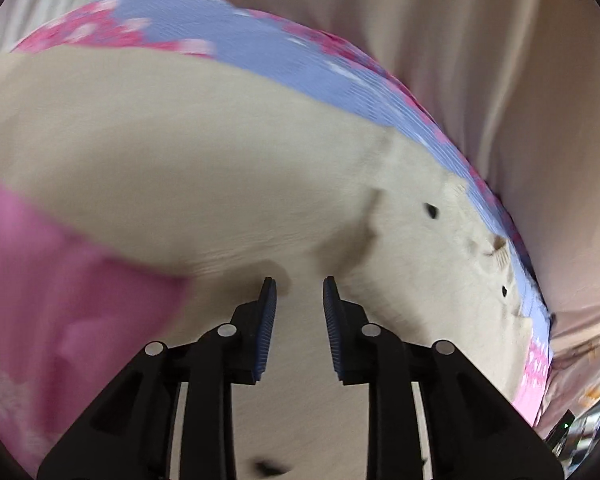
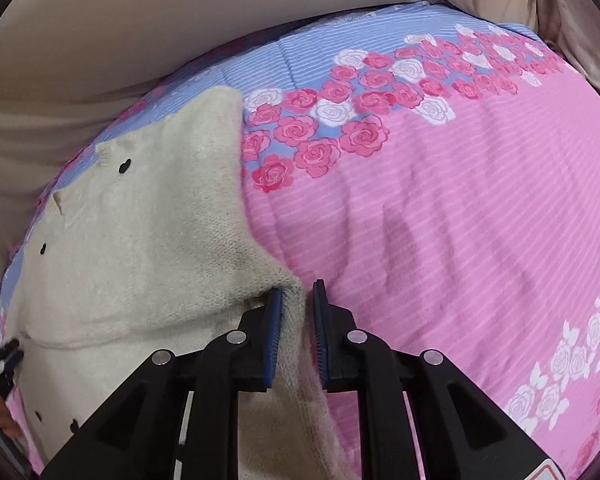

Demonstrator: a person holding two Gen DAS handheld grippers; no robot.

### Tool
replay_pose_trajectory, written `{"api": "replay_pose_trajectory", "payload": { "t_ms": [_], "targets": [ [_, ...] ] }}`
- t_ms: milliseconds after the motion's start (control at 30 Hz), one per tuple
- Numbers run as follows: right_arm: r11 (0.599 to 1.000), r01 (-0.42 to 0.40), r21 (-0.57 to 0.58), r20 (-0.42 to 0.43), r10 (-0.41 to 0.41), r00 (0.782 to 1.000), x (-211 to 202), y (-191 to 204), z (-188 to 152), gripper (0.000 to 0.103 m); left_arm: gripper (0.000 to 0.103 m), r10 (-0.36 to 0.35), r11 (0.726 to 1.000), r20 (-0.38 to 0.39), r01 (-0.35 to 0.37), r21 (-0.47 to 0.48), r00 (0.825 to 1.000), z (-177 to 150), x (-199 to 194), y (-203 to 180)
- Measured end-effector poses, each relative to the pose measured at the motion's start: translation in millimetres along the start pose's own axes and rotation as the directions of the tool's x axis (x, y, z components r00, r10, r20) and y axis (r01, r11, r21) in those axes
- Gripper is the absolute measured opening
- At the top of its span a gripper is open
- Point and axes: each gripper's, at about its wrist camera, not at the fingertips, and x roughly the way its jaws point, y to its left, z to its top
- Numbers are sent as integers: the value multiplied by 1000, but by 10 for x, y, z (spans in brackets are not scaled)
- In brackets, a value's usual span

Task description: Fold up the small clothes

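A small cream knitted sweater (image 1: 204, 168) with little black heart marks lies spread on a pink and blue rose-print bedspread (image 1: 260, 52). My left gripper (image 1: 300, 286) is open just above the sweater's cloth, nothing between its blue pads. In the right wrist view the same sweater (image 2: 140, 240) lies at the left. My right gripper (image 2: 298, 292) stands at the sweater's right edge with a ridge of cream knit bunched between its narrowly parted blue pads (image 2: 275, 312). I cannot tell whether the pads press the cloth.
The bedspread (image 2: 460, 220) stretches to the right of the sweater. Beige curtain or sheet folds (image 1: 480, 60) rise behind the bed. The other gripper's dark tip (image 2: 0, 364) shows at the far left edge.
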Motion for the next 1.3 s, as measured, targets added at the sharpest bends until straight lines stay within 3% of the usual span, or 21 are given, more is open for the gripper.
{"api": "replay_pose_trajectory", "payload": {
  "t_ms": [67,100,167,267,367,433,467,500,567,600,667,700,800,833,900,1000,1067,1100,1133,1233,1300],
  "targets": [
    [1000,13,-26,24,-12,1000,-174,100,-52,21,27,-32,994,47,37,-100,998,33,-236,347],
    [999,9,-41,29,-8,1000,-256,149,-90,25,43,-17,982,84,33,-188,996,93,-387,621],
    [998,-15,-65,27,16,999,-386,209,-181,25,59,56,945,153,-2,-328,987,208,-596,1064],
    [995,-40,-88,4,41,999,-578,289,-396,35,60,196,852,213,-59,-520,957,552,-836,1865],
    [994,-52,-97,-31,49,998,-699,357,-639,43,59,294,754,196,-101,-649,936,877,-852,2554],
    [992,-49,-120,-56,42,998,-750,427,-797,43,54,303,735,218,-82,-673,928,1021,-822,2773],
    [990,-46,-130,-63,38,997,-772,454,-856,44,41,311,735,213,-92,-672,926,1083,-813,2800],
    [989,-48,-137,-70,38,997,-794,481,-906,44,12,305,745,215,-92,-661,928,1149,-782,2778],
    [987,-50,-155,-76,38,996,-838,533,-969,45,8,249,762,217,-53,-645,944,1223,-717,2721],
    [985,-51,-164,-71,39,997,-868,553,-982,45,8,256,771,241,-47,-636,936,1248,-761,2600],
    [984,-52,-170,-57,43,997,-920,568,-982,47,8,243,833,313,-32,-553,918,1279,-897,2213],
    [984,-57,-169,-52,49,997,-939,567,-971,47,8,211,880,359,-17,-475,909,1294,-1005,1851],
    [984,-74,-160,-41,68,997,-959,544,-921,48,8,53,974,450,53,-220,892,1192,-1296,771],
    [984,-81,-159,-38,76,996,-960,536,-904,48,8,-10,988,459,79,-132,888,1095,-1369,404],
    [983,-102,-155,-33,98,995,-954,508,-871,48,8,-150,988,434,148,38,888,799,-1446,-360],
    [980,-140,-140,-24,138,990,-944,417,-830,48,10,-301,946,287,245,214,909,201,-1249,-1330],
    [979,-160,-123,-27,158,987,-934,332,-815,48,18,-307,924,163,253,288,938,-355,-926,-1806],
    [979,-172,-114,-30,169,985,-926,268,-805,49,37,-291,922,107,249,295,951,-561,-767,-1915],
    [978,-179,-106,-30,177,984,-926,209,-801,49,47,-249,928,44,226,295,968,-786,-551,-2019],
    [976,-194,-95,-25,192,981,-937,27,-777,50,52,-156,949,-66,168,268,986,-1358,-205,-2028],
    [974,-192,-121,-22,190,981,-934,-24,-747,50,58,-125,970,-73,138,198,989,-1515,-184,-1913]
  ]
}}
